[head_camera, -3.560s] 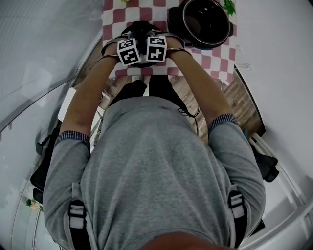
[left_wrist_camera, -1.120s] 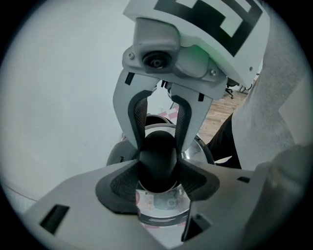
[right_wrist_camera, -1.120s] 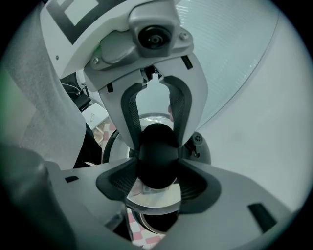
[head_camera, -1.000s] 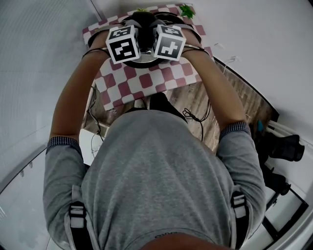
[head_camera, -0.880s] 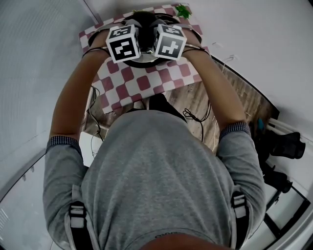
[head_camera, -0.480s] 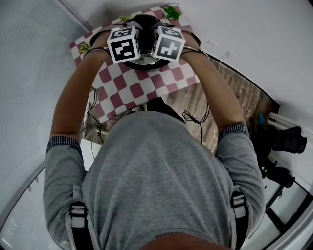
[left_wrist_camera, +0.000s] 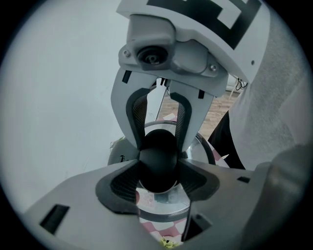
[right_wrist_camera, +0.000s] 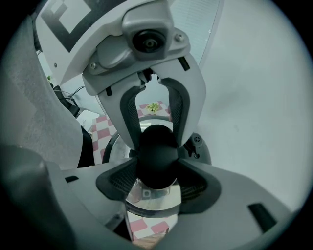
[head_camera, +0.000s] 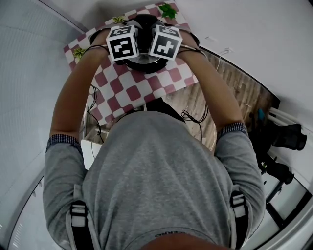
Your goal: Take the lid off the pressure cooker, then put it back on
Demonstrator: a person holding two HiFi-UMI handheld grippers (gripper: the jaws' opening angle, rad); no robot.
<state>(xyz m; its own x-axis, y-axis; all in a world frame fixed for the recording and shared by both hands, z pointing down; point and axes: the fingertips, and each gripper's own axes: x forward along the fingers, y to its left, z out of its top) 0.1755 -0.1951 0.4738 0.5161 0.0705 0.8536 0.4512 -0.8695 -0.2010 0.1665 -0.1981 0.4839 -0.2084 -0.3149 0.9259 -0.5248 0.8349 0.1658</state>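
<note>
Both grippers hold the pressure cooker's steel lid [left_wrist_camera: 164, 205] by its round black knob [left_wrist_camera: 157, 158], from opposite sides. In the left gripper view my left gripper [left_wrist_camera: 157, 177] is shut on the knob, and the right gripper's grey fingers [left_wrist_camera: 136, 117] press on it from above. The right gripper view mirrors this: my right gripper [right_wrist_camera: 156, 178] is shut on the knob [right_wrist_camera: 156, 154]. From the head view the two marker cubes, left [head_camera: 122, 43] and right [head_camera: 165, 42], sit side by side over the black cooker [head_camera: 146, 67]. I cannot tell whether the lid touches the rim.
The cooker stands at the far end of a red-and-white checked cloth [head_camera: 127, 90], close to a white wall. Small green sprigs [head_camera: 168, 10] lie at the cloth's far corners. Cables and wooden floor [head_camera: 230, 83] show beyond the table's right edge.
A few seconds ago the lid sat on the cloth left of the open pot. Both grippers have carried it over the pot and, in the last second, further away and slightly down.
</note>
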